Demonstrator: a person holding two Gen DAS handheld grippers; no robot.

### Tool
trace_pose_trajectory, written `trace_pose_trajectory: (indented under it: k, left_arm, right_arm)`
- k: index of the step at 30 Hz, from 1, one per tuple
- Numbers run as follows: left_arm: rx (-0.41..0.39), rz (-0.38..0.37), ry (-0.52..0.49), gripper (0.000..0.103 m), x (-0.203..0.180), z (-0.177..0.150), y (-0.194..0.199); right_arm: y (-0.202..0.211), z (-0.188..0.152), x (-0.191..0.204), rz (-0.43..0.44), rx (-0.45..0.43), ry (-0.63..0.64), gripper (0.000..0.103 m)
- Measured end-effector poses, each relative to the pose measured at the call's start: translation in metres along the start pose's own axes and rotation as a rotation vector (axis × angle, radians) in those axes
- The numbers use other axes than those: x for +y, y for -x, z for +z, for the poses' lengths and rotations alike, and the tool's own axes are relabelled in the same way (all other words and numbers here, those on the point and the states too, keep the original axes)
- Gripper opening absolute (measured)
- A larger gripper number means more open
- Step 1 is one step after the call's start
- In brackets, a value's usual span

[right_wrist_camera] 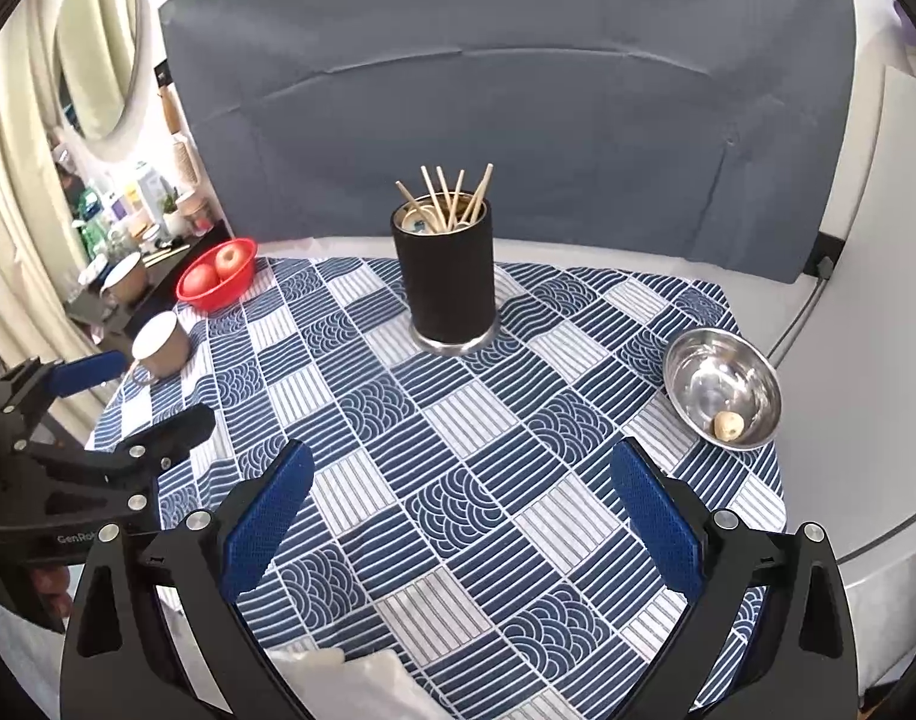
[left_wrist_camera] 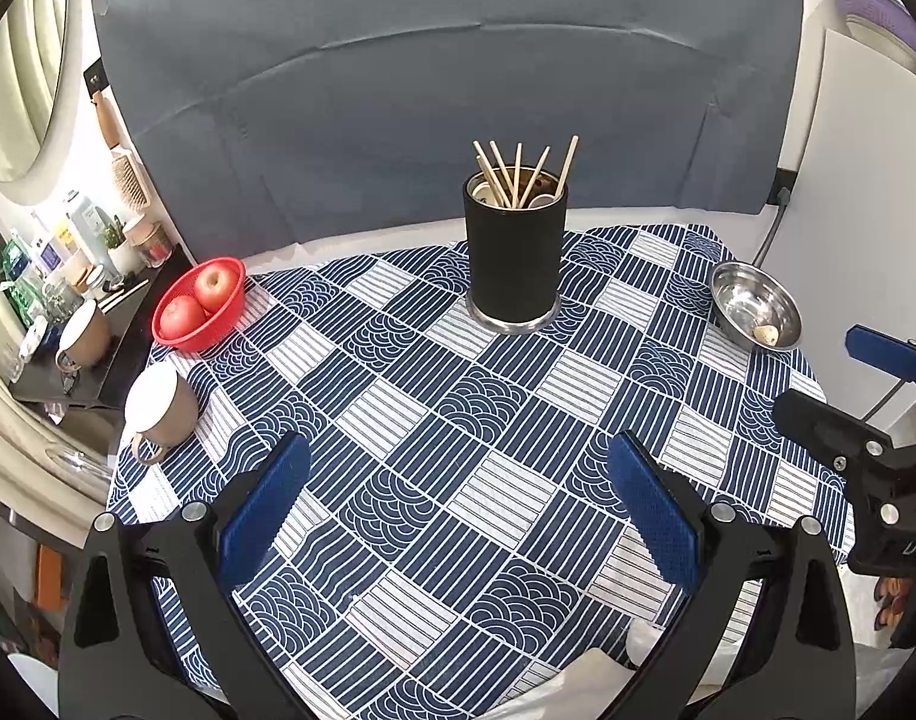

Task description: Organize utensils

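Chopsticks [left_wrist_camera: 521, 171], pale wooden, several, standing upright in a black cylindrical holder with a steel base [left_wrist_camera: 514, 258]; a small spoon bowl shows inside the rim.

Holder stands on the blue-and-white patterned cloth covering the surface [left_wrist_camera: 458, 420], straight ahead of and well beyond both tongs. Left tongs [left_wrist_camera: 458, 516]: blue-padded jaws spread wide, nothing between them, hovering over the cloth. Right tongs [right_wrist_camera: 464, 510]: likewise spread wide and empty. Round stainless steel bowl [right_wrist_camera: 722, 387] with one small pale lump inside lies ahead-right of the right tongs, near. Red plastic basket with two red apples [left_wrist_camera: 200, 303] sits far ahead-left of the left tongs; tan mug with white interior [left_wrist_camera: 158, 414] lies nearer, left.
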State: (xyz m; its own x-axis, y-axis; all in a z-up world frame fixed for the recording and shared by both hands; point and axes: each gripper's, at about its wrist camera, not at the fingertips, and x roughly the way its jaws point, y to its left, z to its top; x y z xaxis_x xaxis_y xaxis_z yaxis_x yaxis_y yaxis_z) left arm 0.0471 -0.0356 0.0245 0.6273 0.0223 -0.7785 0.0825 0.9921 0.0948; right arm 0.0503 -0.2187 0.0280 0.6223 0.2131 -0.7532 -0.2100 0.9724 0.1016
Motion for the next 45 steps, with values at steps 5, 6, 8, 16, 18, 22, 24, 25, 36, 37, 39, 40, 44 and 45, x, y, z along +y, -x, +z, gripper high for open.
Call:
trace_pose_trajectory:
  k: [5, 6, 8, 16, 18, 22, 24, 25, 36, 37, 39, 40, 44, 45]
  left_arm:
    - [-0.007, 0.012, 0.002, 0.097, 0.001, 0.000, 0.001]
    - [-0.012, 0.011, 0.005, 0.097, 0.002, 0.001, 0.001]
    - [-0.015, 0.013, 0.006, 0.097, 0.003, 0.001, 0.002]
    - [-0.016, 0.012, -0.005, 0.097, 0.002, 0.001, 0.001]
    - [-0.017, 0.014, -0.008, 0.097, 0.002, 0.001, 0.001]
    - [0.006, -0.010, 0.001, 0.097, 0.004, 0.000, -0.004]
    - [0.005, -0.003, 0.013, 0.097, 0.007, 0.000, -0.004]
    - [0.003, 0.000, 0.017, 0.097, 0.007, 0.000, -0.004]
    - [0.003, -0.005, 0.036, 0.097, 0.012, -0.003, -0.003]
    - [0.001, -0.006, 0.039, 0.097, 0.013, -0.002, -0.002]
    - [-0.004, 0.000, 0.040, 0.097, 0.013, -0.002, -0.001]
    - [-0.005, 0.002, 0.037, 0.097, 0.013, -0.003, -0.001]
    - [-0.001, -0.002, 0.019, 0.097, 0.011, -0.004, -0.001]
    - [-0.001, -0.003, 0.018, 0.097, 0.011, -0.004, -0.001]
  right_arm:
    - [-0.002, 0.001, 0.001, -0.002, 0.000, 0.003, 0.095]
    - [-0.003, 0.001, 0.001, -0.005, -0.001, 0.004, 0.095]
    - [-0.004, 0.001, 0.001, -0.009, -0.001, 0.003, 0.095]
    - [-0.005, 0.002, 0.001, -0.011, 0.006, -0.001, 0.095]
    - [-0.004, 0.002, 0.002, -0.012, 0.005, 0.006, 0.095]
    - [-0.003, 0.002, 0.005, -0.013, 0.000, 0.015, 0.095]
    - [-0.003, 0.002, 0.005, -0.014, -0.001, 0.016, 0.095]
    - [-0.003, 0.001, 0.006, -0.016, -0.001, 0.016, 0.095]
    - [-0.002, 0.001, 0.005, -0.014, 0.001, 0.014, 0.095]
    - [-0.002, 0.001, 0.006, -0.015, 0.001, 0.013, 0.095]
    - [-0.002, 0.001, 0.006, -0.014, 0.001, 0.012, 0.095]
    - [-0.002, 0.001, 0.006, -0.015, 0.001, 0.012, 0.095]
    - [-0.001, -0.001, 0.005, -0.015, 0.004, -0.001, 0.095]
    - [0.000, -0.001, 0.005, -0.013, 0.005, -0.004, 0.095]
